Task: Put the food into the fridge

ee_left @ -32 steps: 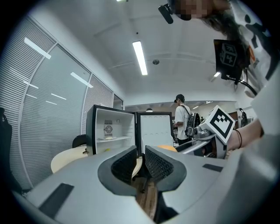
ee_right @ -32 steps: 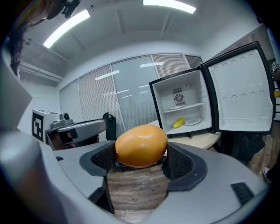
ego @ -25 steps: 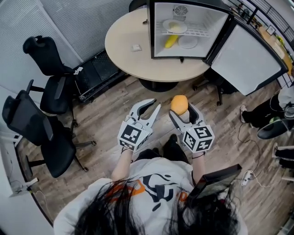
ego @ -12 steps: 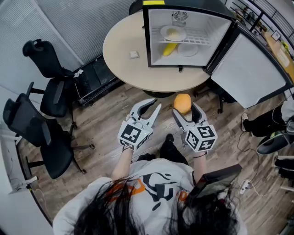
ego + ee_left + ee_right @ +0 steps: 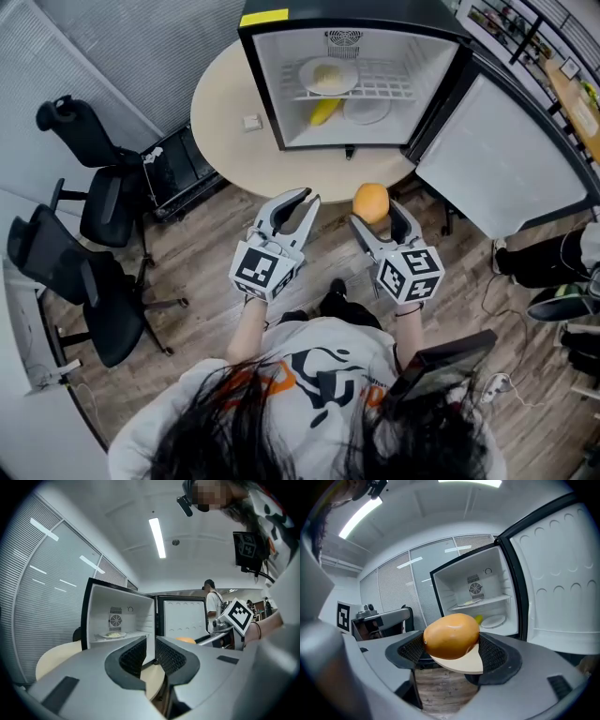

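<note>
**Item in hand.** The mango (image 5: pixel 371 202) is held in the right gripper (image 5: pixel 375 214), in front of the fridge (image 5: pixel 375 11) and just short of the near edge of the round table (image 5: pixel 220 112) on which the fridge stands. In the right gripper view the jaws are closed on the fruit, one pad against each end. Its long axis appears to run from pad to pad, slightly tilted.

**Governing relation.** The fridge cavity lies straight ahead of the right gripper, along the line of its jaws, with the mango pointing at the lower compartment. The fridge door (image 5: pixel 497 159) is swung fully open to the right of the cavity and does not cross that line.

**Free space in the fridge.**
- Upper shelf: a plate of food (image 5: pixel 328 75).
- Lower compartment: a banana (image 5: pixel 323 111) at the left and an empty plate (image 5: pixel 366 110) beside it (the likeliest landing place, by judgement).

**Other gripper.** The left gripper (image 5: pixel 292 211) is level with the right one and equally far from the fridge. Its jaws stand a narrow gap apart with nothing between them. The right gripper is the one placed to make the move.
</note>
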